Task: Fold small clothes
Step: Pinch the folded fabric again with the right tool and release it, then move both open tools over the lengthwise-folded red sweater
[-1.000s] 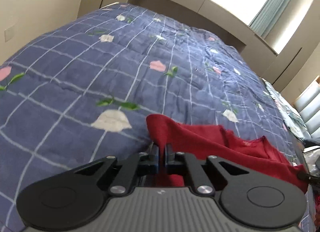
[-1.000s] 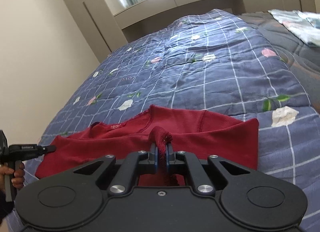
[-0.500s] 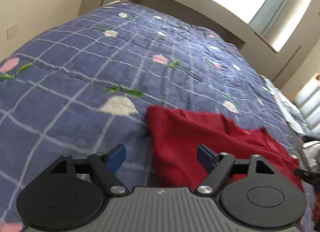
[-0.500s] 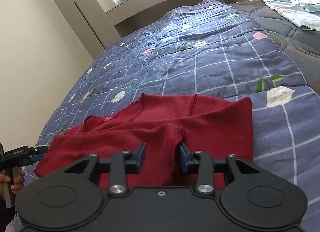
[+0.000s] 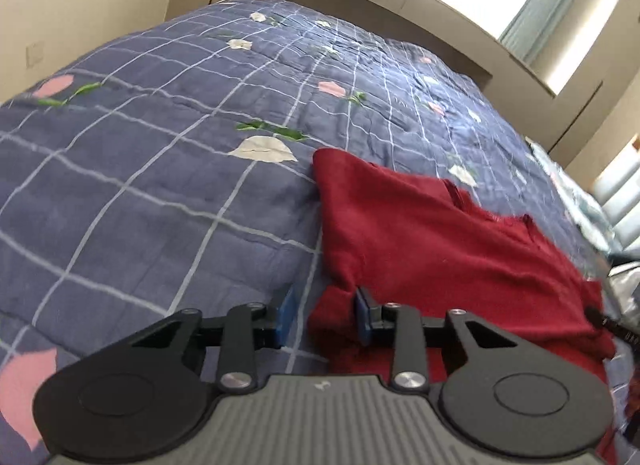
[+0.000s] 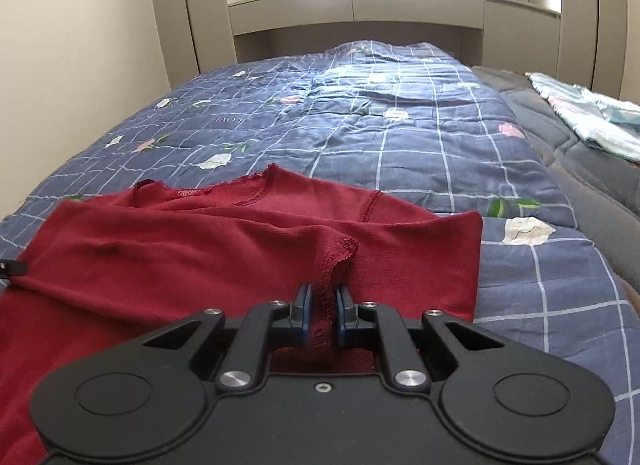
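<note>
A dark red knit top [image 6: 208, 249] lies spread on a blue checked floral quilt [image 6: 400, 137]; it also shows in the left wrist view [image 5: 440, 241]. My left gripper [image 5: 323, 317] is open, its blue pads either side of a lower corner of the top, a fold of cloth against the right pad. My right gripper [image 6: 322, 315] is narrowly open around the folded-over sleeve's stitched cuff [image 6: 332, 265], the pads close to the cloth. The left gripper's tip [image 6: 10, 268] shows at the far left edge of the right wrist view.
The quilt [image 5: 160, 185] covers most of the bed. A grey mattress strip [image 6: 592, 185] with a pale blue folded cloth [image 6: 588, 121] lies to the right. Beige walls and cabinets with a window stand beyond the bed's far end.
Both grippers opened and let go of the red top, which now lies flat. The left jaws have since narrowed around a corner; the right jaws have narrowed around the cuff.
</note>
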A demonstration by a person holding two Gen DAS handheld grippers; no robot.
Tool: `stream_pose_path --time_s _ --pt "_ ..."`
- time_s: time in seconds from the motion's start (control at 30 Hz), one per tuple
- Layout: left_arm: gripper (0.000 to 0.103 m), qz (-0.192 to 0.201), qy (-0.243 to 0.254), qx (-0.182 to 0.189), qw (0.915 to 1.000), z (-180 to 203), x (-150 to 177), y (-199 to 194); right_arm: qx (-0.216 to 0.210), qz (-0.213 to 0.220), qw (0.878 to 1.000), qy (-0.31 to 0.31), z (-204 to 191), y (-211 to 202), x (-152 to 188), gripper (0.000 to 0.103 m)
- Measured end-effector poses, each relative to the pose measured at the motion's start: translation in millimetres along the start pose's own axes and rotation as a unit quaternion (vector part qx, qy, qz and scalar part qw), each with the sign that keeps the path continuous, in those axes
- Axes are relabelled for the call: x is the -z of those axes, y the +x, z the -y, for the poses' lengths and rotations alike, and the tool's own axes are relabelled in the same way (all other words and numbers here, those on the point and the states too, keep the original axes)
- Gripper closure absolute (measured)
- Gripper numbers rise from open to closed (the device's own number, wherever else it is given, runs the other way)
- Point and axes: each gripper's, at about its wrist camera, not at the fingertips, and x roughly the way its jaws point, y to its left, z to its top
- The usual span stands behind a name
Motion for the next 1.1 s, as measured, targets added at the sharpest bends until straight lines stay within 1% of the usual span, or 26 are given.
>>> stream_pose_path --time_s 0.03,0.07,0.1,0.17,0.2,0.27,0.3,0.33,0.4,0.43,0.47,0.5,0.53,0.57,0.6,0.63,0.67,0.73,0.77,0.8,0.83,0.87,0.93,0.97,1.03,1.1 --pt "0.06 0.006 0.0 -0.001 1.0 0.3 1.7 -5.3 0.004 0.006 1.0 -0.006 -1.9 -3.2 0.5 0.087" --pt "0.044 0.019 0.001 -0.01 0.9998 0.9 4.6 -12.3 0.007 0.012 1.0 -0.014 -3.7 -7.0 1.4 0.084" --pt "0.031 0.033 0.006 -0.026 0.9991 2.7 8.7 -19.7 0.01 0.018 1.0 -0.018 -5.3 -10.6 2.0 0.081" --pt "0.025 0.047 0.032 -0.035 0.9978 6.7 15.8 -30.7 0.009 0.034 0.999 -0.03 -8.4 -19.4 3.6 0.068" --pt "0.024 0.049 0.049 -0.038 0.9969 9.2 21.0 -35.1 0.011 0.042 0.998 -0.036 -11.2 -22.7 3.7 0.065" --pt "0.023 0.048 0.077 -0.054 0.9944 15.6 30.1 -38.2 0.012 0.057 0.997 -0.05 -15.9 -25.9 4.4 0.051" --pt "0.019 0.049 0.081 -0.054 0.994 17.6 33.2 -38.6 0.013 0.057 0.997 -0.055 -18.4 -24.7 4.2 0.048" --pt "0.018 0.053 0.076 -0.05 0.9944 18.9 34.9 -39.1 0.017 0.053 0.997 -0.058 -21.1 -21.2 4.3 0.044" --pt "0.015 0.071 0.046 -0.029 0.996 18.6 36.4 -40.3 0.031 0.045 0.996 -0.065 -26.5 -13.4 6.9 0.043" --pt "0.015 0.079 0.029 -0.023 0.9962 18.5 35.5 -39.8 0.042 0.041 0.996 -0.071 -28.6 -9.3 9.2 0.04" --pt "0.015 0.089 0.01 -0.025 0.9956 17.7 34.0 -37.9 0.055 0.04 0.995 -0.076 -29.9 -5.5 12.1 0.034" --pt "0.015 0.098 -0.01 -0.036 0.9944 15.9 32.5 -35.8 0.063 0.041 0.994 -0.077 -29.5 -3.6 14.8 0.032" --pt "0.016 0.1 -0.026 -0.057 0.993 14.2 30.3 -31.3 0.068 0.045 0.994 -0.076 -28.1 -2.6 17.6 0.027" --pt "0.021 0.092 -0.039 -0.084 0.9915 12.0 28.8 -26.9 0.075 0.049 0.993 -0.072 -26.5 -2.6 19.8 0.024" --pt "0.023 0.076 -0.047 -0.108 0.9901 9.9 27.0 -20.9 0.085 0.051 0.993 -0.067 -24.6 -3.0 21.0 0.022" --pt "0.023 0.066 -0.051 -0.112 0.9902 8.0 26.6 -17.1 0.095 0.053 0.992 -0.064 -22.4 -3.3 21.8 0.02" --pt "0.023 0.068 -0.049 -0.113 0.99 8.2 27.8 -17.1 0.108 0.054 0.991 -0.061 -20.2 -4.6 22.3 0.017" --pt "0.021 0.069 -0.032 -0.125 0.9892 13.5 28.7 -19.5 0.118 0.053 0.99 -0.055 -15.6 -9.0 23.5 0.017" --pt "0.019 0.069 -0.027 -0.128 0.989 15.4 28.9 -21.2 0.118 0.052 0.99 -0.053 -13.8 -12.7 24.1 0.016" --pt "0.013 0.067 -0.028 -0.129 0.9889 16.3 29.4 -22.9 0.12 0.052 0.99 -0.051 -12.9 -16.8 24.9 0.015" --pt "0.011 0.065 -0.033 -0.13 0.9889 15.3 29.2 -25.2 0.122 0.052 0.99 -0.049 -12.0 -21.9 25.8 0.012" --pt "0.008 0.064 -0.039 -0.127 0.989 15.2 30.7 -29.1 0.12 0.053 0.99 -0.044 -11.4 -28.6 27.1 0.009" --pt "0.006 0.064 -0.046 -0.115 0.9902 18.4 36.3 -35.8 0.105 0.057 0.992 -0.041 -12.1 -42.1 30.7 0.004" --pt "0.003 0.062 -0.048 -0.103 0.9915 19.5 40.0 -41.0 0.095 0.059 0.993 -0.041 -13.1 -49.1 33.0 0.001" --pt "0.001 0.062 -0.051 -0.083 0.9933 22.1 49.0 -49.8 0.069 0.059 0.995 -0.04 -16.6 -64.0 39.6 0.001" --pt "0.001 0.057 -0.049 -0.065 0.995 25.5 60.2 -60.0 0.038 0.047 0.997 -0.041 -20.5 -78.9 49.2 0.001"
